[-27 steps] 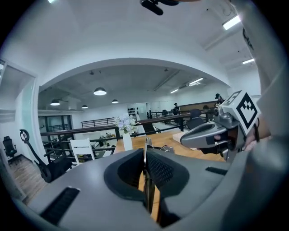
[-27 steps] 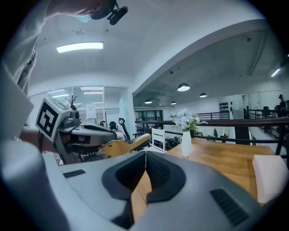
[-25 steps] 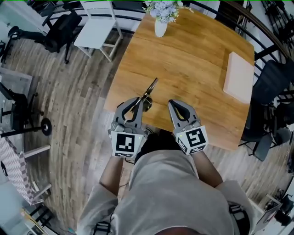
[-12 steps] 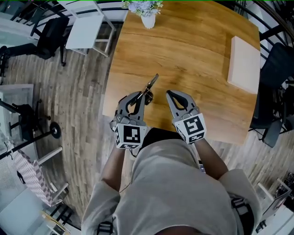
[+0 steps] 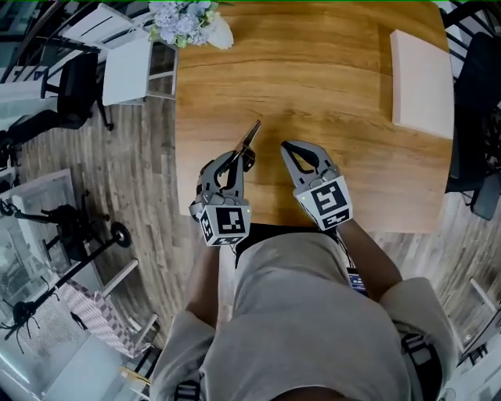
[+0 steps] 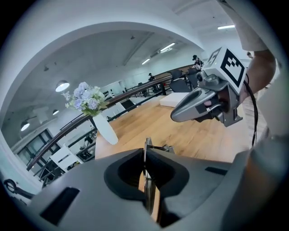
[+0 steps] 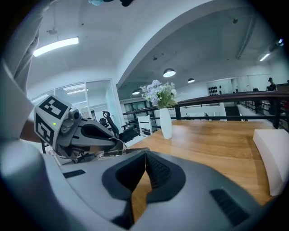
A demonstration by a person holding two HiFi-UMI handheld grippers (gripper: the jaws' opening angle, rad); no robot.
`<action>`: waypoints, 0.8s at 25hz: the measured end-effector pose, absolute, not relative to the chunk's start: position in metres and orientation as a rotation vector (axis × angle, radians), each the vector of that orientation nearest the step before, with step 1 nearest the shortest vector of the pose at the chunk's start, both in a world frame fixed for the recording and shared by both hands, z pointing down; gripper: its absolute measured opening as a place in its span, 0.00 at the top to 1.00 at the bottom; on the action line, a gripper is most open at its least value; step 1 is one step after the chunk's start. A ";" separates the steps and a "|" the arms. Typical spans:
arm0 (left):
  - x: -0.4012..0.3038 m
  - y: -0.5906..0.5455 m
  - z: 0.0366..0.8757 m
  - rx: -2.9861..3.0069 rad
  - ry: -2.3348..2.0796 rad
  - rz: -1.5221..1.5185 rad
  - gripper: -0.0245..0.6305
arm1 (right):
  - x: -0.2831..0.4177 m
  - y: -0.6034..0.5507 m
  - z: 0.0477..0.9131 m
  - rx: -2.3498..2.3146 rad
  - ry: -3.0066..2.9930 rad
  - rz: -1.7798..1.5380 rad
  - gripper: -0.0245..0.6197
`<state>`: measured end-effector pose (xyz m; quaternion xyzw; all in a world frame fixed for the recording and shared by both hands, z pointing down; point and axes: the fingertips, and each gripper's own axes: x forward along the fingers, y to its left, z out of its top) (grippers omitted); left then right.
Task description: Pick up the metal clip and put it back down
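Observation:
The metal clip [image 5: 250, 139] is a thin shiny piece that sticks out forward and to the right from my left gripper [image 5: 234, 156], which is shut on it above the near left part of the wooden table [image 5: 337, 94]. In the left gripper view the clip [image 6: 147, 158] stands edge-on, pinched between the dark pads. Just to its right, my right gripper [image 5: 288, 146] is shut with nothing in it, its pads meeting in the right gripper view [image 7: 145, 156]. That view also shows the left gripper [image 7: 118, 145] close by at the left.
A white flat block [image 5: 421, 82] lies at the table's far right. A white vase of pale flowers [image 5: 189, 23] stands at the far left corner. Beyond the table's left edge are a white chair [image 5: 129, 70] and wood-plank floor.
Both grippers have moved forward from the table's near edge to over its top, and lower. The clip has stayed pinched in the left gripper, which has rolled a little.

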<state>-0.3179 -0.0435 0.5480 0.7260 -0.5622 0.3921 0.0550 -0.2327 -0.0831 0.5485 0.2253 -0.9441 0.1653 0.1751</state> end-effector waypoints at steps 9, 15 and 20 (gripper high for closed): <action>-0.316 -0.086 0.568 2.354 -1.594 1.377 0.92 | -0.211 -0.104 0.574 0.776 -2.591 0.524 0.92; -0.319 -0.107 0.585 2.440 -1.488 1.427 0.92 | -0.197 -0.112 0.582 0.912 -2.516 0.529 0.92; -0.320 -0.122 0.601 2.491 -1.424 1.463 0.92 | -0.184 -0.107 0.587 1.001 -2.455 0.567 0.92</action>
